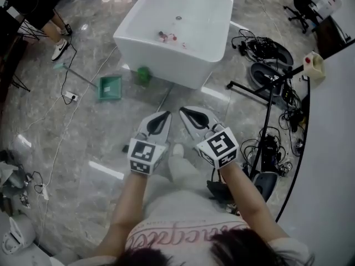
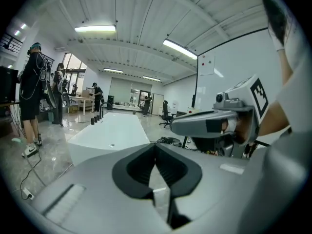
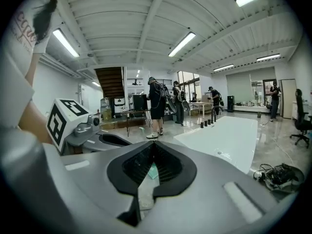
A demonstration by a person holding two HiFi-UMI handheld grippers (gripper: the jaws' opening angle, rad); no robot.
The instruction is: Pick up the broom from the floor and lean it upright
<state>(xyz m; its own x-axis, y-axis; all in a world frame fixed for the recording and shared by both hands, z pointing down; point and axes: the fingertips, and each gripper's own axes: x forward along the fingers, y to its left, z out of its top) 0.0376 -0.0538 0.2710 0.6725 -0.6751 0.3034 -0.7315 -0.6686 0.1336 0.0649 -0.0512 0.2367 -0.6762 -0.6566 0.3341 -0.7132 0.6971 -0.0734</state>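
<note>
both shut, empty; i needed left gripper (image 1: 164, 117) and right gripper (image 1: 184, 113) opened wide to straddle the broom (image 1: 165, 97) ahead.

A: First entry, bathtub (image 1: 183, 32)?
B: White. The floor (image 1: 83, 143): grey, marbled.
A: And the dustpan (image 1: 110, 87)?
B: Green. The left gripper (image 1: 167, 114) and right gripper (image 1: 182, 111): grey shells, black pads, cubes in black-and-white square markers. The shirt (image 1: 183, 215): white, pink lettering.

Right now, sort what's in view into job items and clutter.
Job: broom on the floor; left hand-held gripper; right hand-held gripper, both shut, empty.
Lying about: green dustpan; white bathtub; cable tangle; black tripod stand; office chair.
</note>
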